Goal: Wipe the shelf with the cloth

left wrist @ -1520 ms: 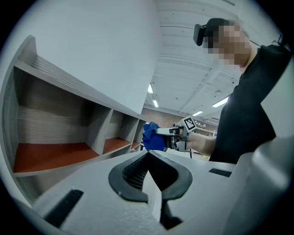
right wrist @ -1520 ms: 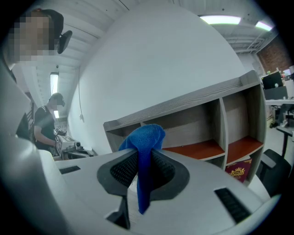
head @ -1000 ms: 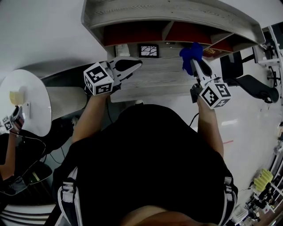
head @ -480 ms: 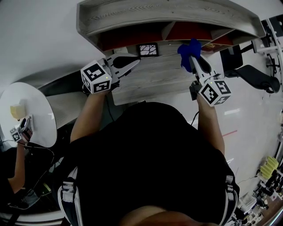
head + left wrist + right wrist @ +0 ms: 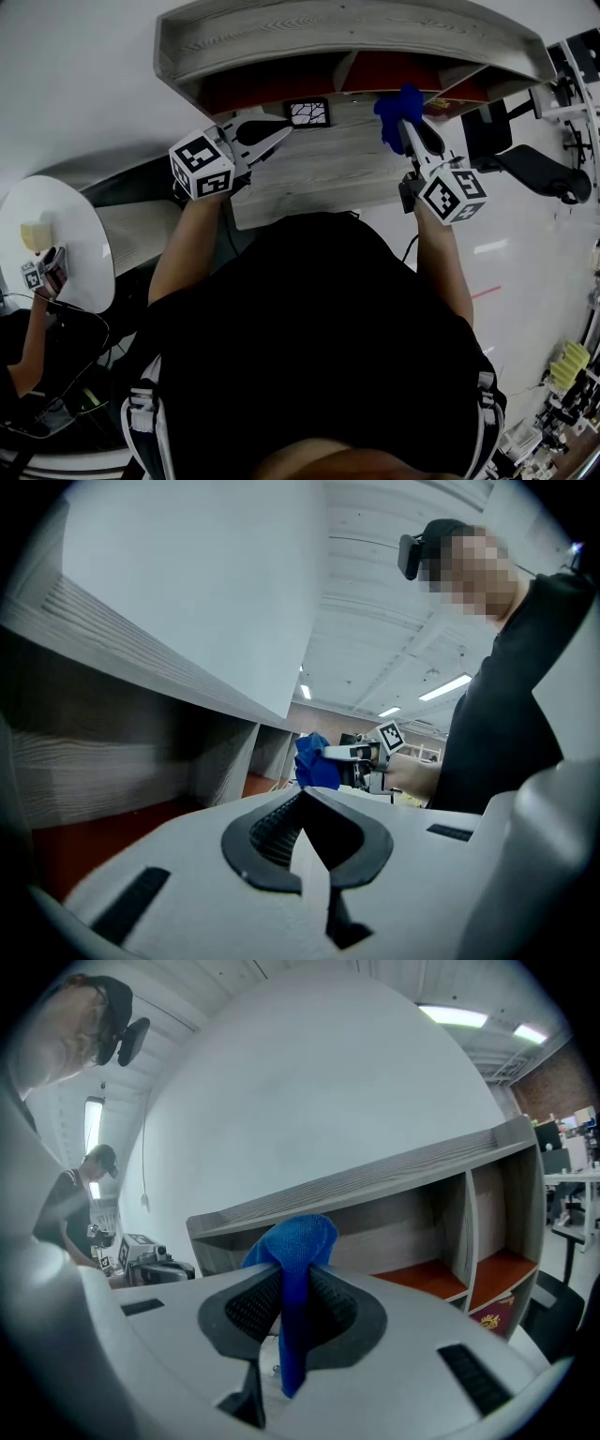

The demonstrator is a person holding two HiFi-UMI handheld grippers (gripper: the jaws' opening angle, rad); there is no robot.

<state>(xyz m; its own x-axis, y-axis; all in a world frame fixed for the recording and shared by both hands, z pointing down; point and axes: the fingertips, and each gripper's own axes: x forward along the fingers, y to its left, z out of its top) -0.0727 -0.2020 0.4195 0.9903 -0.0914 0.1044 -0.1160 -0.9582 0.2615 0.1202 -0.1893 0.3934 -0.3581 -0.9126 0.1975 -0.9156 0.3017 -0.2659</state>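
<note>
A grey wooden shelf (image 5: 347, 28) with red-floored compartments hangs on the wall in front of me, above a grey wooden desktop (image 5: 328, 169). A blue cloth (image 5: 394, 111) bunches at the tip of my right gripper (image 5: 405, 127), which is shut on it just in front of the shelf's middle compartment. In the right gripper view the blue cloth (image 5: 292, 1269) is pinched between the jaws and sticks up past them. My left gripper (image 5: 281, 139) hovers over the desktop's left part, shut and holding nothing; its own view shows the left gripper (image 5: 302, 794) with jaws closed together.
A small framed picture (image 5: 307, 112) stands at the back of the desktop between the grippers. A round white table (image 5: 56, 225) with another person's hand is at the left. An office chair (image 5: 534, 173) stands at the right. A red item (image 5: 495, 1314) lies in the shelf's lower right.
Both grippers and the cloth have shifted slightly up and left toward the shelf; the view has tilted a little. Both grippers' states are unchanged.
</note>
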